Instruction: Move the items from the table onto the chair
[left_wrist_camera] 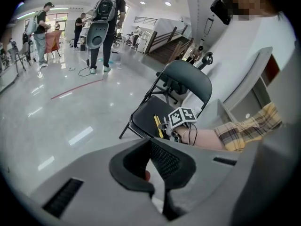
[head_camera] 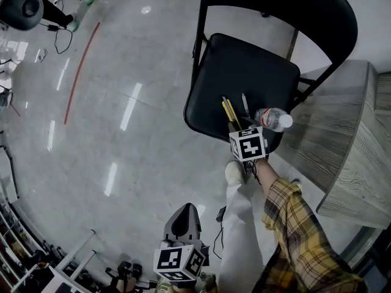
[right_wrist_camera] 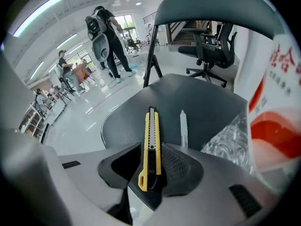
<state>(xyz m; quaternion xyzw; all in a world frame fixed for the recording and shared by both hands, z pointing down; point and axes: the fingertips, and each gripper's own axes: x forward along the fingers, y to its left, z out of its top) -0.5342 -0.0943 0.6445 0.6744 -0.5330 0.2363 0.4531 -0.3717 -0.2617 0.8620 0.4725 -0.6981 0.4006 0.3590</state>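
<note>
While the left hand-held gripper (left_wrist_camera: 159, 194) hangs shut and empty beside the person's leg, the right hand-held gripper (right_wrist_camera: 150, 168) clamps the butt of a yellow utility knife (right_wrist_camera: 151, 135), which points across the black chair (right_wrist_camera: 202, 102) seat. Just to its right lie a pen (right_wrist_camera: 183, 128) and a plastic bottle (right_wrist_camera: 273, 126).

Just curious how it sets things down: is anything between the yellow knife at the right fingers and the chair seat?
Nothing visible. The yellow knife is held between the fingers of the right gripper over a bare patch of the chair seat. The pen and the water bottle lie to its right, not under it.
</note>
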